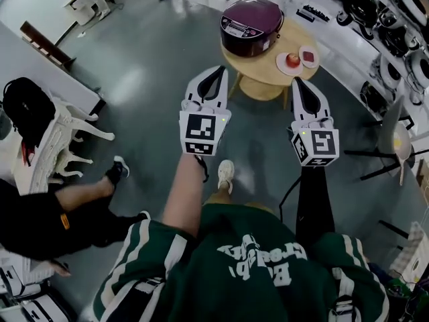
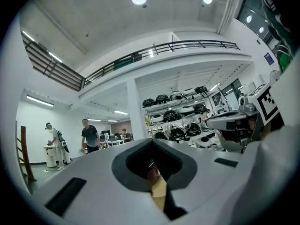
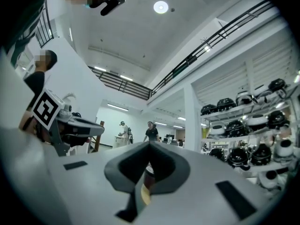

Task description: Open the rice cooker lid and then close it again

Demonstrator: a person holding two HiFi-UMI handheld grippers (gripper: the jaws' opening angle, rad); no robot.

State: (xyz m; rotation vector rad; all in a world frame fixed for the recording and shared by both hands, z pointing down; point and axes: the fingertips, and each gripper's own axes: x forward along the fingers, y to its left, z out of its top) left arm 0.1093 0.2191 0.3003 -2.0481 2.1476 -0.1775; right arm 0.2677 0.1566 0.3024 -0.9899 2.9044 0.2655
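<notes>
A maroon rice cooker point(image 1: 251, 25) with its lid down stands on a small round wooden table point(image 1: 265, 76) ahead of me. My left gripper point(image 1: 216, 72) is held in the air short of the table, pointing at it, jaws together and holding nothing. My right gripper point(image 1: 299, 83) hangs beside it, near the table's right front edge, also shut and empty. In the left gripper view the left gripper point(image 2: 151, 143) shows closed jaws, and the right gripper point(image 3: 149, 146) shows the same in its own view. Neither touches the cooker.
Two small plates sit on the table right of the cooker, one with a red apple point(image 1: 293, 60). Shelves of cookers point(image 1: 385, 25) line the right. A white chair with a black backpack point(image 1: 30, 109) and a seated person's legs point(image 1: 80, 200) are at left.
</notes>
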